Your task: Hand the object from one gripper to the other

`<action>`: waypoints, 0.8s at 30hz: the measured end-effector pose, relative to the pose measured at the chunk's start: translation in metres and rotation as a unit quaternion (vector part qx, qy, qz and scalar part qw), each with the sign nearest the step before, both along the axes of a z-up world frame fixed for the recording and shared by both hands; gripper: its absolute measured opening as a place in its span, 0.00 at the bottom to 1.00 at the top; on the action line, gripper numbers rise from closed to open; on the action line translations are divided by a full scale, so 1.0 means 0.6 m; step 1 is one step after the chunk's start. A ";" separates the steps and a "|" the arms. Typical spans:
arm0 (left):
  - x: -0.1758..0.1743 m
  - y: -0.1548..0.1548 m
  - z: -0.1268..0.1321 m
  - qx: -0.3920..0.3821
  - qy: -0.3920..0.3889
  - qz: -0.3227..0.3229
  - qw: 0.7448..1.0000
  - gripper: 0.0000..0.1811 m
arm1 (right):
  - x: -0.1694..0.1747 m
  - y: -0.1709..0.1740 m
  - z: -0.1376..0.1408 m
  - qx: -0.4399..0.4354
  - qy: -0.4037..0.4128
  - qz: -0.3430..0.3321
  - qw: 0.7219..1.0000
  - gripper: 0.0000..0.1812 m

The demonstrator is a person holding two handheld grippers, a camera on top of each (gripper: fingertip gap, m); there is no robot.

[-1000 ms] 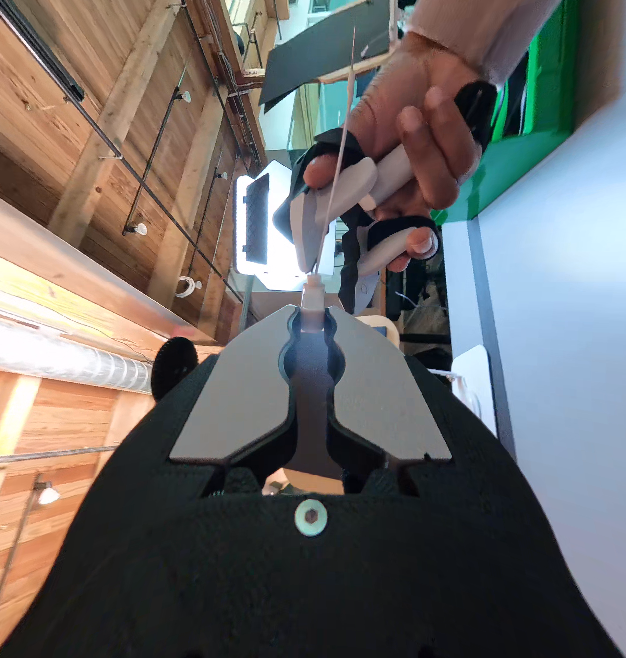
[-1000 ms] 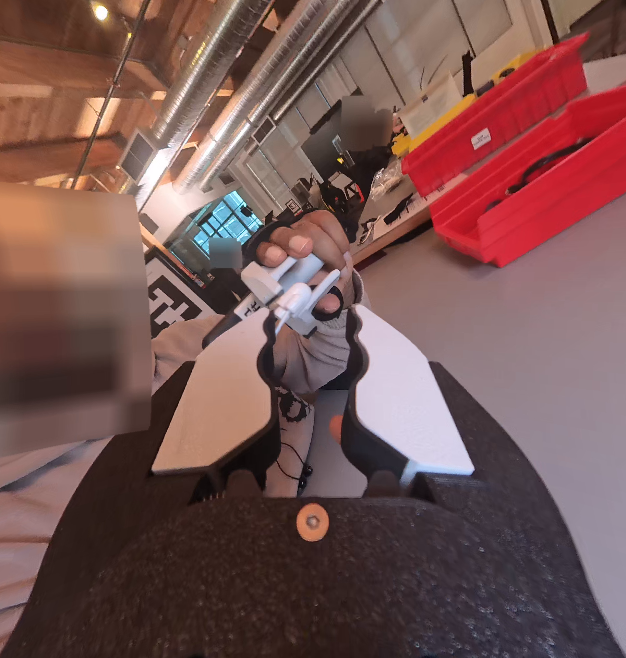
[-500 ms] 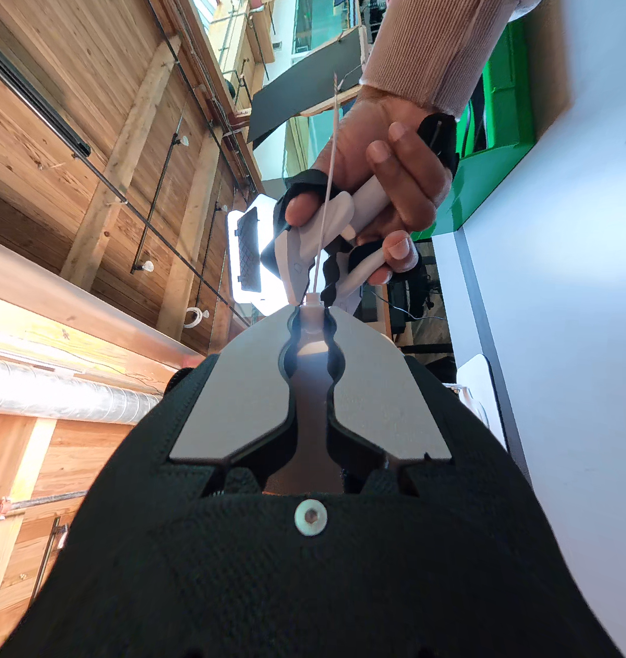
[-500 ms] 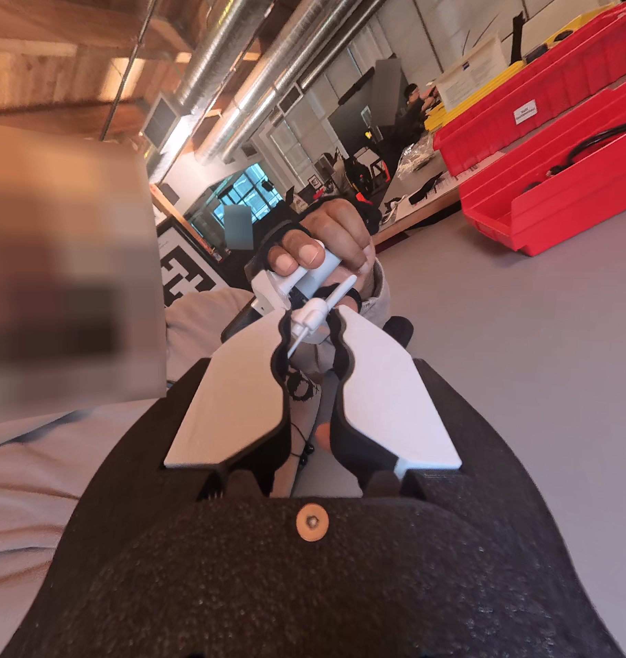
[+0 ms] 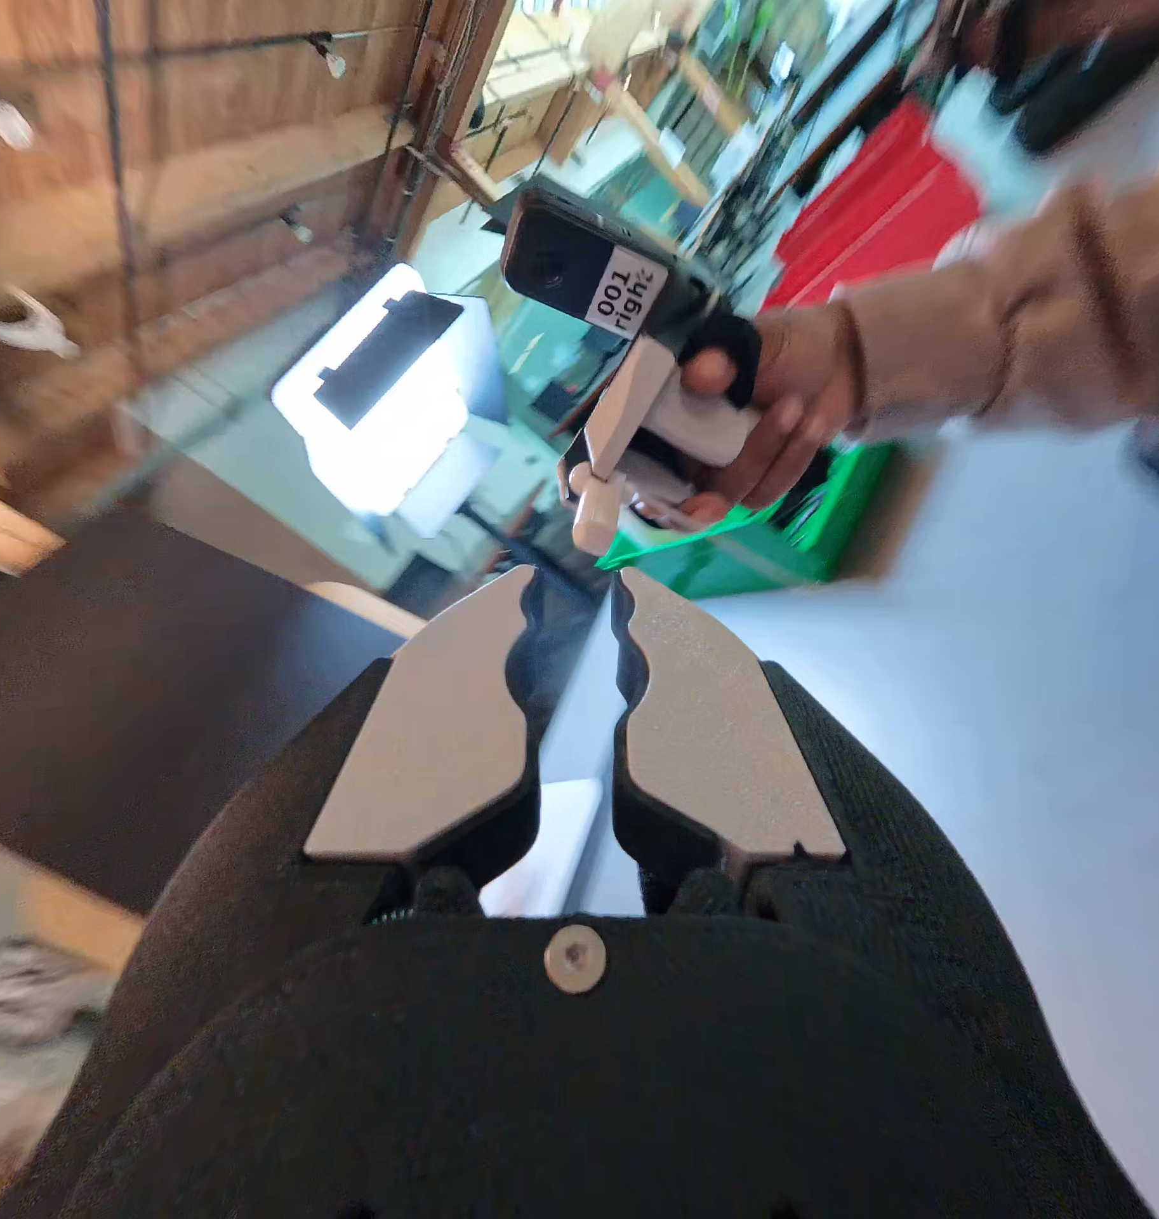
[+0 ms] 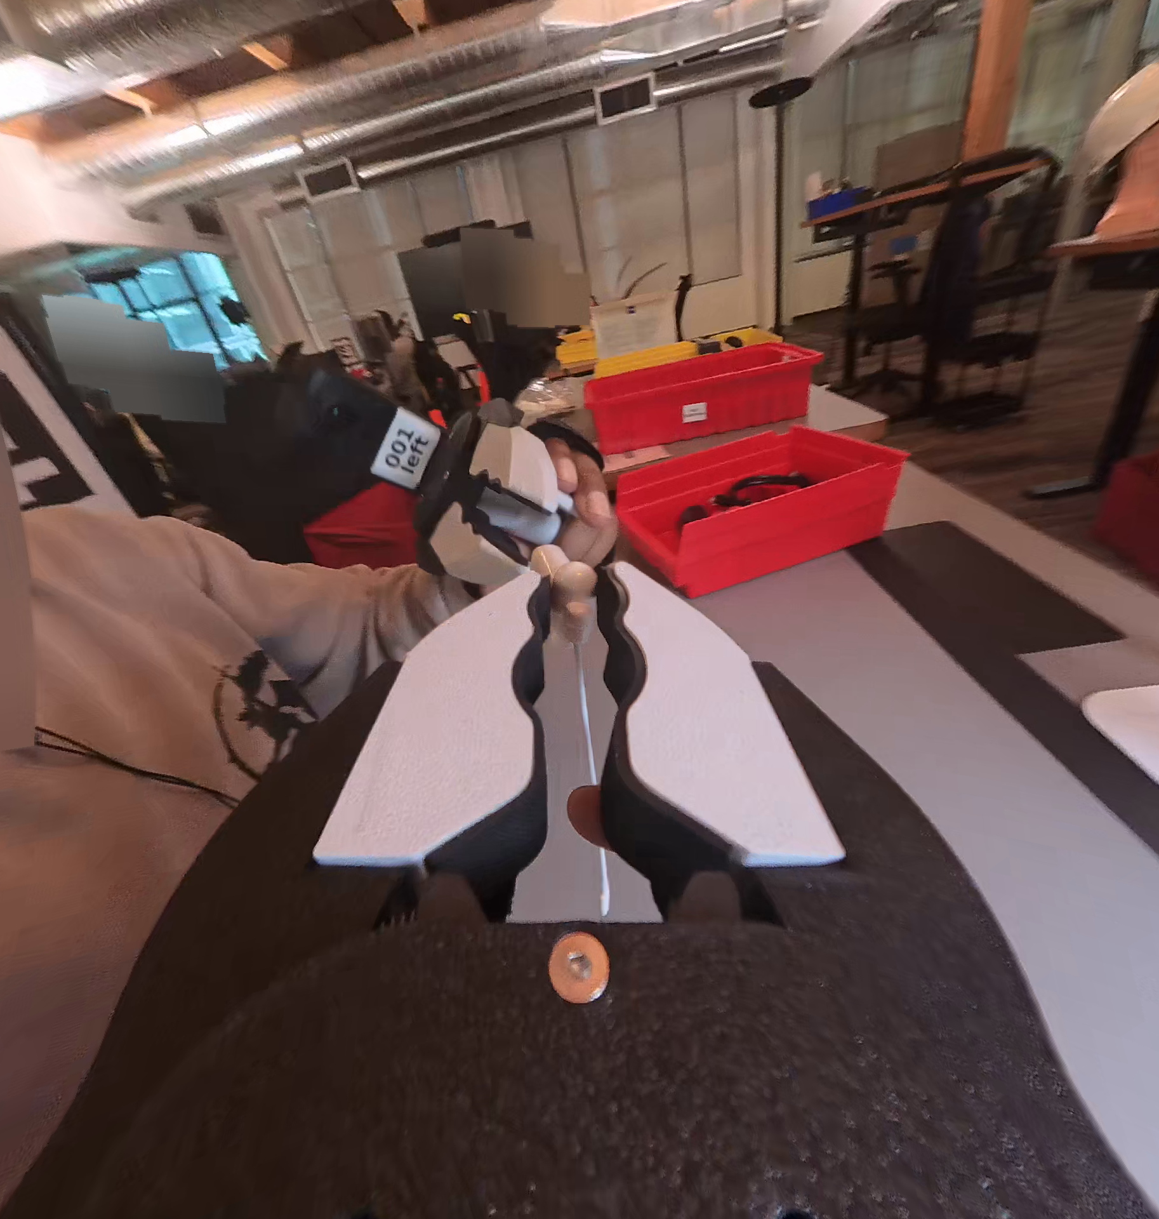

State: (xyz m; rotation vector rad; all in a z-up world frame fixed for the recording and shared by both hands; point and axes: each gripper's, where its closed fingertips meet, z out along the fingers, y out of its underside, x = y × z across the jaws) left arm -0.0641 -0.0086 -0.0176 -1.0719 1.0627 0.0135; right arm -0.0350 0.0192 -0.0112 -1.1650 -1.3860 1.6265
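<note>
The object is a small off-white piece with a knob head [image 6: 573, 584] and a thin white stem [image 6: 590, 758]. My right gripper [image 6: 573, 580] is shut on it at the fingertips. The head sticks out in front and the stem runs back between the fingers. In the left wrist view the right gripper [image 5: 596, 475] is held in a hand, with the object [image 5: 590, 511] pointing down from its tips. My left gripper [image 5: 575, 580] is open and empty, just below the object and apart from it. It also shows in the right wrist view [image 6: 498, 514], close behind the object's head.
A grey table [image 6: 959, 758] with a black mat [image 6: 979, 593] lies below. A white board [image 6: 1144, 732] sits at its right edge. Two red bins [image 6: 755, 501] stand farther back. A green bin [image 5: 761, 554] is behind the right gripper. A sleeved arm [image 6: 168, 626] reaches in from the left.
The left gripper held the object's head and has let go and opened. The right gripper closed on the object and now holds it alone. Both views have swung round.
</note>
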 end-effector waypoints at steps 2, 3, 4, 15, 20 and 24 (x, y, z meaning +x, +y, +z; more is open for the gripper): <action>0.006 -0.007 0.008 -0.086 -0.084 -0.063 0.991 0.11 | 0.002 0.005 0.007 0.037 0.012 -0.033 0.999 0.07; 0.009 -0.008 0.010 -0.131 -0.122 -0.090 0.980 0.09 | 0.002 0.007 0.013 0.050 0.020 -0.046 0.997 0.07; 0.010 -0.003 0.009 -0.180 -0.156 -0.102 0.966 0.08 | 0.002 0.008 0.018 0.060 0.031 -0.059 0.996 0.07; 0.043 0.003 0.003 -0.468 -0.386 -0.234 0.760 0.17 | 0.008 0.017 0.044 0.120 0.083 -0.132 0.980 0.08; 0.037 0.001 0.024 -0.493 -0.464 -0.299 0.673 0.17 | 0.003 0.004 0.050 0.212 0.107 -0.172 0.956 0.08; 0.026 0.009 0.026 -0.490 -0.494 -0.305 0.650 0.16 | -0.014 -0.022 0.040 0.291 0.122 -0.180 0.932 0.07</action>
